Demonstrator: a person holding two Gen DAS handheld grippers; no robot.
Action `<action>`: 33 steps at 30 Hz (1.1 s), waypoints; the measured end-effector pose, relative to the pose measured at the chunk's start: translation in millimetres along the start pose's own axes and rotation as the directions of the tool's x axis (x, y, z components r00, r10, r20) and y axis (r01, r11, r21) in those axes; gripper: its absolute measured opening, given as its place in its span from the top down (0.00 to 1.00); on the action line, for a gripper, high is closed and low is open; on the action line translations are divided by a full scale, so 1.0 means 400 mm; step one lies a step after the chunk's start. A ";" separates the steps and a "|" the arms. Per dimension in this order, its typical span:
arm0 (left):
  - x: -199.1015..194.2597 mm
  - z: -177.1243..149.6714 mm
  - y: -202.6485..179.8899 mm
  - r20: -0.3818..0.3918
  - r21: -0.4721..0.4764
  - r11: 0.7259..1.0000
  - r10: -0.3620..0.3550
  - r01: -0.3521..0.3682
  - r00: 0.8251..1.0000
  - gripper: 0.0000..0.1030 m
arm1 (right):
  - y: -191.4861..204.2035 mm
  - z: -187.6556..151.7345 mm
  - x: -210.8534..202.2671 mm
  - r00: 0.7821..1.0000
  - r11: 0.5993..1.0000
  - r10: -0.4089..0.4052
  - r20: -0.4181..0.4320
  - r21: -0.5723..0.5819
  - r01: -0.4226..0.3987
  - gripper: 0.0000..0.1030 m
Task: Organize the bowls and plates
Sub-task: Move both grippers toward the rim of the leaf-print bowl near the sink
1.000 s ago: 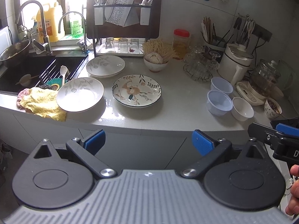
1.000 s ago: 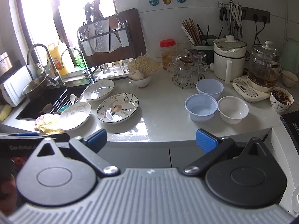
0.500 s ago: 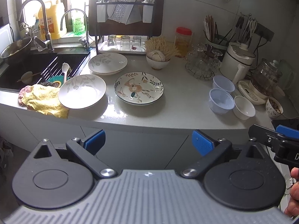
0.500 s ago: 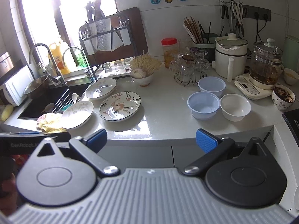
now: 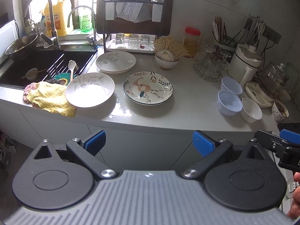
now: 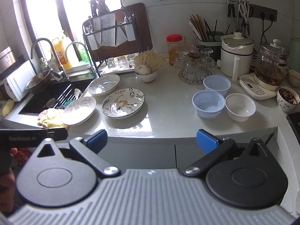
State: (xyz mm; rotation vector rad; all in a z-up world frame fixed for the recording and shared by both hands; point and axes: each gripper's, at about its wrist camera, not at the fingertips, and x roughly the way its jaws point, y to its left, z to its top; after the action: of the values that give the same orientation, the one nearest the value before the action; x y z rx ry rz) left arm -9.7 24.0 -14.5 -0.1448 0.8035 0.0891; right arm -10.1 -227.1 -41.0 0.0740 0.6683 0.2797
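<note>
Both my left gripper [image 5: 149, 140] and right gripper [image 6: 151, 139] hang spread wide and empty, short of the desk [image 5: 187, 112]. Three plates [image 5: 147, 88] sit centre-left, three bowls [image 6: 209, 104] right. I'd stack plates first, pinching each rim squarely.

Daylight from window [image 6: 75, 5] at rear left, blown out to white. Counter [image 6: 168, 101] evenly lit, with glare patches near its front edge and on the plates. Soft shadows fall toward the camera under plates and bowls. Strong fisheye bending at frame edges; corners dark. Far objects reasonably sharp, slightly grainy.
</note>
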 end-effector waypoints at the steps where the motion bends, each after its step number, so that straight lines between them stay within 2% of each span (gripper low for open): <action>1: 0.001 -0.001 0.001 -0.001 0.000 1.000 0.004 -0.004 1.000 0.02 | 0.001 0.001 0.002 1.000 1.000 0.003 -0.002 -0.002 -0.003 0.00; 10: 0.022 -0.001 0.010 -0.009 -0.018 1.000 0.024 -0.024 1.000 0.02 | 0.005 0.023 0.036 1.000 0.999 0.028 -0.007 0.018 -0.028 0.00; 16: 0.065 0.034 0.038 -0.026 -0.008 0.999 0.034 -0.034 0.999 0.02 | 0.025 0.040 0.101 0.999 0.997 0.045 -0.025 0.057 -0.044 0.00; 23: 0.135 0.131 0.124 -0.032 -0.012 0.999 0.036 -0.037 0.999 0.02 | 0.095 0.092 0.179 0.998 0.997 0.062 -0.015 0.048 -0.061 0.00; 33: 0.278 0.301 0.261 -0.045 0.002 1.000 -0.015 0.015 0.999 0.02 | 0.193 0.179 0.308 1.000 0.996 0.022 -0.020 0.083 -0.020 0.00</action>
State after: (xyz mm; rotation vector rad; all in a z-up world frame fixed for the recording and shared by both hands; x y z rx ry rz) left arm 138.7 149.2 -22.3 -0.1509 0.8471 0.0710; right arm 108.8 -117.0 -46.6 0.1579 0.7004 0.2731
